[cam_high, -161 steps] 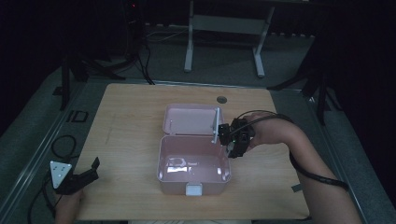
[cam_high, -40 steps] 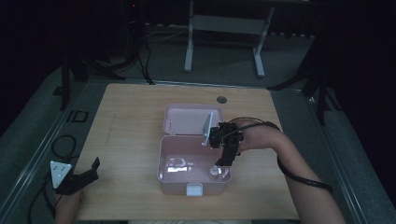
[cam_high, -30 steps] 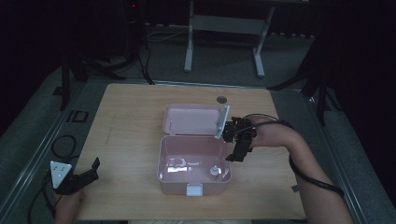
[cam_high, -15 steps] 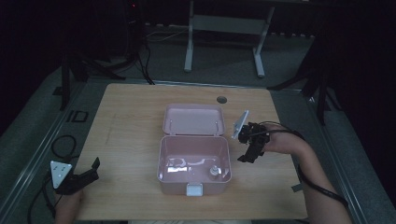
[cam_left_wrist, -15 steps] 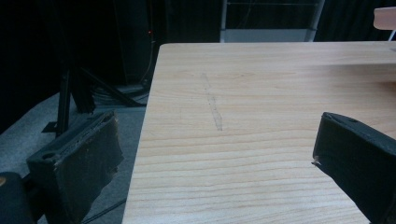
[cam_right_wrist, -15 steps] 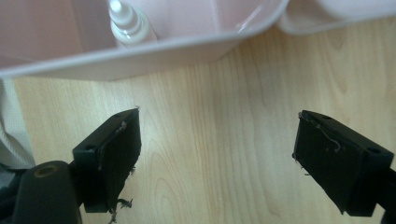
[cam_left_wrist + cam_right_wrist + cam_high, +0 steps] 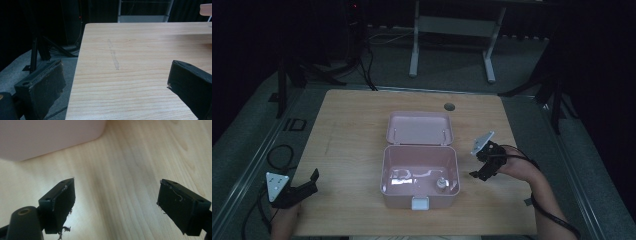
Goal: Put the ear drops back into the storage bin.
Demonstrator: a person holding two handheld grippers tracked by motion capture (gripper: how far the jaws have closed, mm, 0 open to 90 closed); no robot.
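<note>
So the pink plastic box with its hinged lid flipped open (image 7: 420, 172) sits right around the middle of the high view, on the light wooden counter (image 7: 352, 130), and there's a small pale round object (image 7: 441, 183) lying in its lower right corner, too small to say what it is. The lid lies flat behind the box, toward the top of the frame, and there's a little white latch on the front wall. My guess is the box is light, stiff, thin-walled plastic with a smooth glossy skin, so it'll probably skate on the wood if you push it one-sided. I'd pinch the lid by its far edge to swing it shut, or grab a side wall at the rim to move the whole thing. The right tongs (image 7: 482, 165) hover just right of the box, spread wide with nothing between them; in the right gripper view (image 7: 116, 207) you see bare wood between the pads and the box wall at upper left. The left tongs (image 7: 302, 187) sit well apart at the lower left, near the counter's edge, also spread and empty (image 7: 115, 90).
</note>
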